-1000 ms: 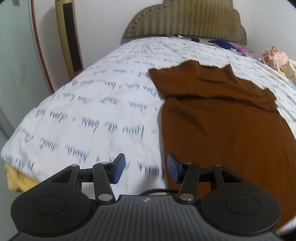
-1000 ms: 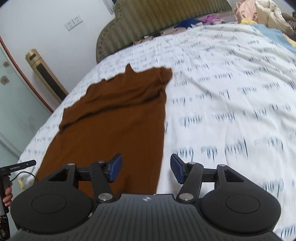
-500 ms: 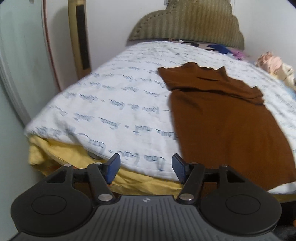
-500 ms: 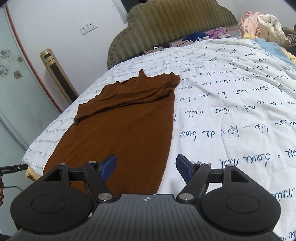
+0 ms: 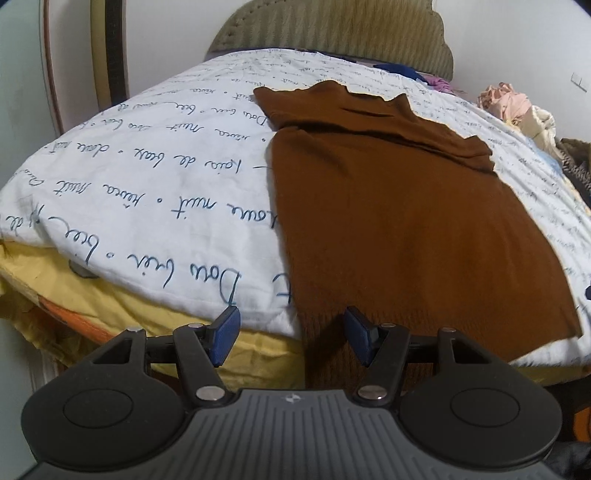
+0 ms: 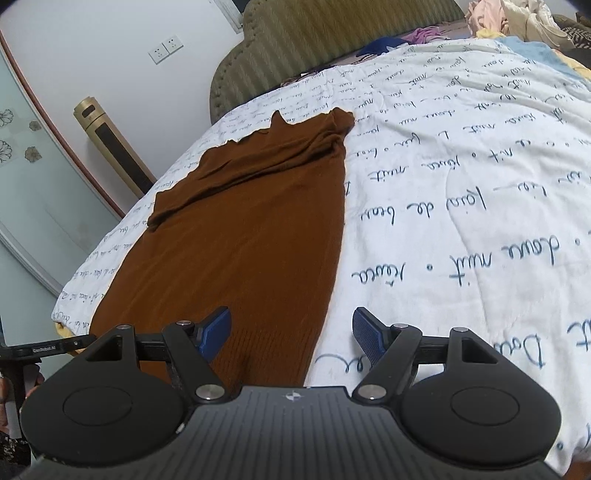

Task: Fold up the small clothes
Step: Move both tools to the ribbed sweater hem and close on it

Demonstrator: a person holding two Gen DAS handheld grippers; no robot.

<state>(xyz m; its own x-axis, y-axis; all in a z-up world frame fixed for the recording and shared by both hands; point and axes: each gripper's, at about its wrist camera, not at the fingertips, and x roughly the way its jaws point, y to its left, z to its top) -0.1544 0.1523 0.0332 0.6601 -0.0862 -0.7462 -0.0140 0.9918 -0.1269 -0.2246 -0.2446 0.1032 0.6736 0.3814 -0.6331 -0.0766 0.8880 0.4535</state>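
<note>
Bedding printed with blue handwriting covers the bed [image 5: 155, 206], and a padded headboard [image 5: 332, 29] stands at its far end against a pale wall. From the left wrist view, the brown garment [image 5: 406, 229] lies flat ahead of the left gripper [image 5: 291, 338] and a little to its right, its sleeves folded in across the far end and its near hem draped over the bed's edge. The left gripper hangs just off that edge with its jaws set wide and nothing between them; the hem's left corner sits directly in front of the gap, close to the right-hand pad but not visibly touched. A yellow underlayer [image 5: 122, 306] shows below the white cover, and loose clothes [image 5: 517, 107] are piled far off to the right.

From the right wrist view, the same garment [image 6: 251, 240] stretches away ahead and to the left of the right gripper [image 6: 291, 338], whose jaws also stand wide and empty. Its left pad hovers over the knit hem, its right pad over bare bedding, so the garment's right edge runs into the gap. A gold tower appliance [image 6: 110, 147] stands beside the bed at far left.

The step in hand looks like the approach to the hem, one gripper for each near corner. The next move probably calls for each gripper to go forward and down, pinch its corner, and carry the hem toward the collar to halve the length.
</note>
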